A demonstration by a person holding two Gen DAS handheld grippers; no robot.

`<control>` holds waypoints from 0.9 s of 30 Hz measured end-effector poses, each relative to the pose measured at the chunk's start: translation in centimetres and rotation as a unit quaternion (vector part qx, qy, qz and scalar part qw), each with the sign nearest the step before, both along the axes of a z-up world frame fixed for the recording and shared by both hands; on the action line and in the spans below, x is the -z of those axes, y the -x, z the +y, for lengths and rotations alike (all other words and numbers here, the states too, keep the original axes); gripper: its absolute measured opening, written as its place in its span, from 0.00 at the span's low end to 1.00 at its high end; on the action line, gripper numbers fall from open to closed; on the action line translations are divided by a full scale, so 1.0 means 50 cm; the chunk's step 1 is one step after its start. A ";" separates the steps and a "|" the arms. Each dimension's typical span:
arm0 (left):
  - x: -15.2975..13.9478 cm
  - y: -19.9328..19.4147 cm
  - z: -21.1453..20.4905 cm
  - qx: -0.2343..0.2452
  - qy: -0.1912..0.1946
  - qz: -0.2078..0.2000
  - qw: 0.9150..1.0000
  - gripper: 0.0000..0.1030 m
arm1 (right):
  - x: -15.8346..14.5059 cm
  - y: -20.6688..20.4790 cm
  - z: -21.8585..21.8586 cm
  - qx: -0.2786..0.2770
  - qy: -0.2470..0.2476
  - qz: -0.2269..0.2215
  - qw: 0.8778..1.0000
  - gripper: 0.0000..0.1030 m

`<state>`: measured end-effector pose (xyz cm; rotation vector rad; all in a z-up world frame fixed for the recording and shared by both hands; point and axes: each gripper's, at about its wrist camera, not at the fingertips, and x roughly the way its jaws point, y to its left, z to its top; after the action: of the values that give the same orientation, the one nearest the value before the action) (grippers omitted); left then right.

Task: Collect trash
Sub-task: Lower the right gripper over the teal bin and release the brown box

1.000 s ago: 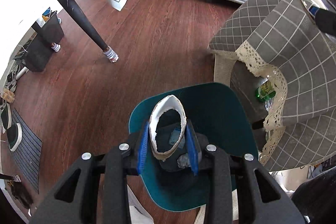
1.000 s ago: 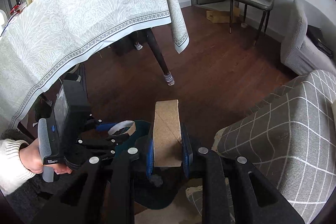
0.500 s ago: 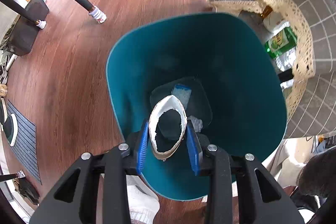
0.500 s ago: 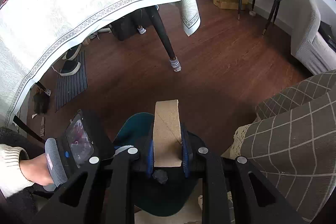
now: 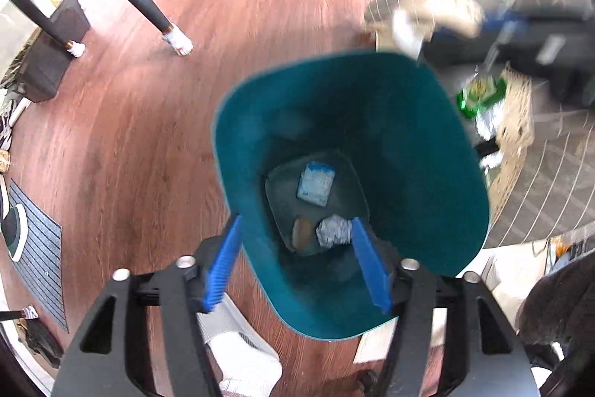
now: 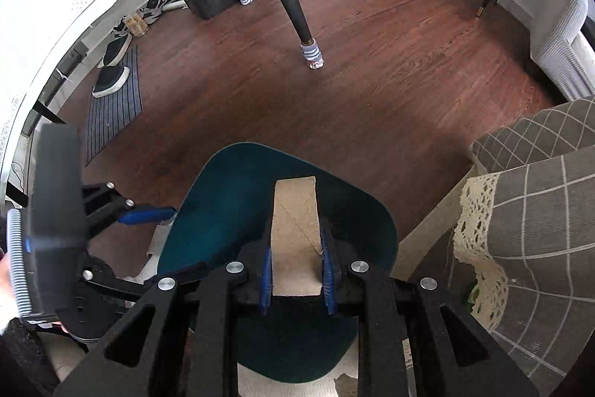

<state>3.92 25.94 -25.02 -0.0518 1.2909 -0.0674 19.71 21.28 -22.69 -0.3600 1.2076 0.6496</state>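
Gone from the left gripper (image 5: 295,261) is the white paper ring; its blue fingers now stand wide above the teal bin (image 5: 438,173), trash lying between and below them; seen from the right gripper (image 6: 295,276), a light, stiff cardboard piece (image 6: 295,237) sits pinched by its long edges, pointing forward over the bin.

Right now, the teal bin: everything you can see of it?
The bin is teal, smooth like plastic, a rounded-square open top narrowing to a dark base. It stands upright on the wood floor beside a checked grey cover. Inside lie a white-and-blue packet, a grey crumpled wad and a brown scrap. The open left gripper straddles its near rim; cardboard hangs above.
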 end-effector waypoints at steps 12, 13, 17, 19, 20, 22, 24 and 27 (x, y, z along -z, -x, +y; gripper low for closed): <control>-0.187 -0.014 0.044 -0.038 -0.012 -0.114 0.993 0.61 | 0.114 0.025 0.023 -0.010 0.051 0.046 0.998 0.21; -0.205 -0.017 0.043 -0.037 -0.011 -0.123 0.992 0.60 | 0.120 0.027 0.021 -0.010 0.055 0.046 0.997 0.21; -0.277 -0.025 0.032 -0.034 0.000 -0.163 0.986 0.52 | 0.141 0.032 0.015 -0.010 0.073 0.044 0.996 0.21; -0.310 -0.026 0.021 -0.032 0.010 -0.182 0.983 0.52 | 0.139 0.039 0.011 -0.015 0.072 0.033 0.997 0.22; -0.324 -0.028 0.017 -0.029 0.015 -0.189 0.981 0.52 | 0.139 0.040 0.007 -0.016 0.072 0.028 0.997 0.23; -0.350 -0.032 0.001 -0.024 0.021 -0.202 0.979 0.52 | 0.129 0.042 -0.004 -0.011 0.067 0.019 0.998 0.42; -0.372 -0.035 -0.016 -0.016 0.013 -0.218 0.976 0.53 | 0.119 0.046 -0.014 -0.012 0.061 0.012 0.998 0.52; -0.397 -0.050 -0.041 -0.011 0.003 -0.235 0.972 0.53 | 0.096 0.055 -0.027 -0.017 0.052 0.003 0.999 0.52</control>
<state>6.42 23.89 -5.15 -0.0508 0.8157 -0.0603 16.98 19.90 -27.47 -0.4665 1.2462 0.6186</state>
